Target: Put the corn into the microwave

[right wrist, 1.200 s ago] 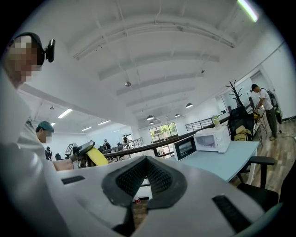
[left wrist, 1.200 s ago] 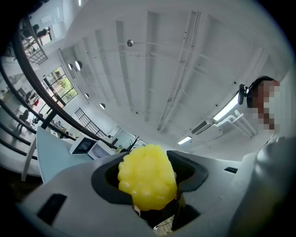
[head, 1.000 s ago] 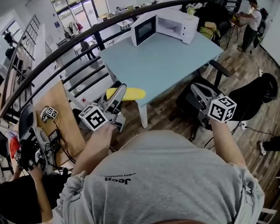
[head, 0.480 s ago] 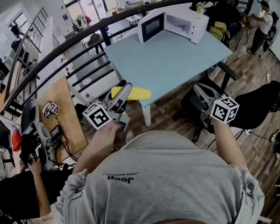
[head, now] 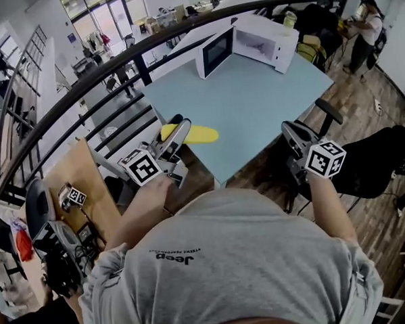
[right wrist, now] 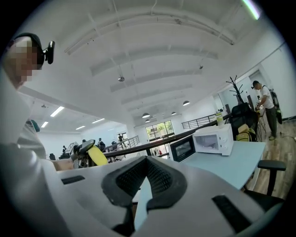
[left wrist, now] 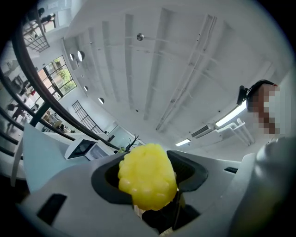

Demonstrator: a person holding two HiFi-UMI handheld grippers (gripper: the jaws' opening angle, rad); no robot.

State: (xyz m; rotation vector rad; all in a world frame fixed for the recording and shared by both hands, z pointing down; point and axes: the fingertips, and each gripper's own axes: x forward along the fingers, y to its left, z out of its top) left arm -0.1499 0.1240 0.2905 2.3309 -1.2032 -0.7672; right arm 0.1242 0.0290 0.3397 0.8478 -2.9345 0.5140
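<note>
1. Surface (head: 253, 101): pale blue tabletop set at an angle to the person, bare apart from item 3. A black curved railing (head: 116, 61) runs behind it.

2. Person (head: 228, 272): grey shirt, seen from above. Both forearms reach forward, one gripper in each hand.

3. Microwave (head: 260, 43): white, standing at the far end of the surface. Its door (head: 215, 52) is swung open toward the left and the white cavity is exposed.

4. Office chair (head: 372, 162): black, on the wooden floor by the right side of the surface.

5. Left gripper (head: 176, 132): grey body with a marker cube (head: 140, 168) on top, angled toward the near left edge of the surface. Jaws clamped on item 7, the black pads pressing it from either side.

6. Right gripper (head: 289, 127): grey body with a marker cube (head: 323, 158), held off the near right edge of the surface. Jaws drawn together at the tips, nothing between them.

7. Corn (head: 194, 133): yellow cob, gripped in the left jaws with one end sticking out past them. From the head view it lies against the near left edge of the surface, well apart from the microwave. In the left gripper view its knobbly end fills the space between the pads.
</note>
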